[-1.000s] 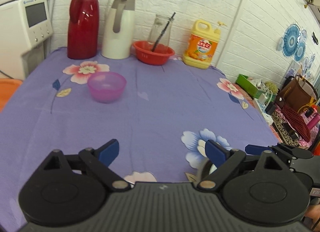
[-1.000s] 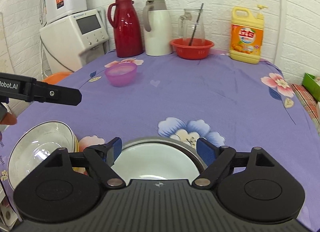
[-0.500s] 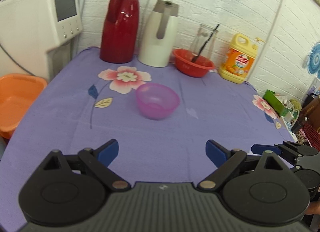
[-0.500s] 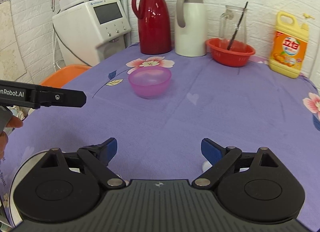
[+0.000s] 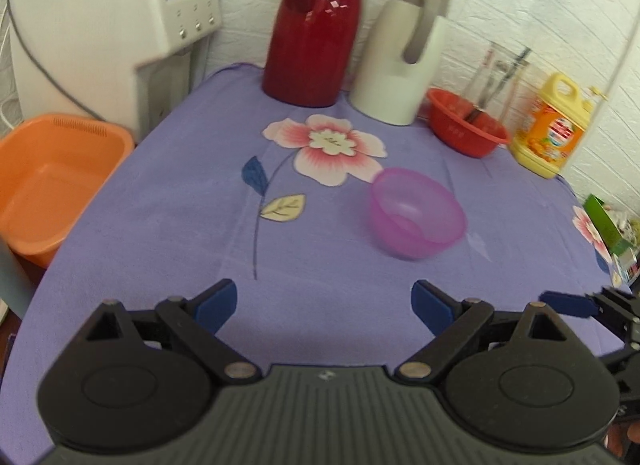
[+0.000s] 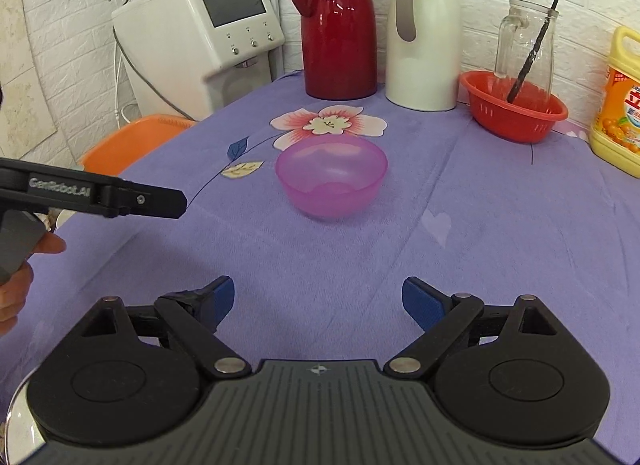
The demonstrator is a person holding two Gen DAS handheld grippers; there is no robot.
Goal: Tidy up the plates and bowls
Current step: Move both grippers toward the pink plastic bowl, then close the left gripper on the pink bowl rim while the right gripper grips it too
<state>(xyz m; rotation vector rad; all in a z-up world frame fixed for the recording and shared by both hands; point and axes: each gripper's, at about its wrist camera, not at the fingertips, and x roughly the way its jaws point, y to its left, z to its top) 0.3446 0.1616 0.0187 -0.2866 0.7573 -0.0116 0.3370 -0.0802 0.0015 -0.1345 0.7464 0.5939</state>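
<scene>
A translucent purple bowl (image 5: 416, 213) stands upright on the purple flowered tablecloth (image 5: 320, 265); it also shows in the right wrist view (image 6: 331, 177). My left gripper (image 5: 324, 303) is open and empty, short of the bowl and a little to its left. My right gripper (image 6: 318, 299) is open and empty, short of the bowl with bare cloth between. The left gripper's body (image 6: 92, 197) shows at the left of the right wrist view. A white bowl's rim (image 6: 16, 417) peeks at the bottom left corner there.
At the back stand a red thermos (image 6: 340, 25), a white thermos (image 6: 424, 33), a red basket (image 6: 514, 111) holding a glass jug (image 6: 526, 45), and a yellow detergent bottle (image 6: 620, 105). A white appliance (image 6: 200, 37) and an orange basin (image 5: 52, 181) sit off the table's left edge.
Both grippers have moved forward and left toward the purple bowl, which looks larger now. The white plate and bowl near the table's front have dropped out of view. Both stay open.
</scene>
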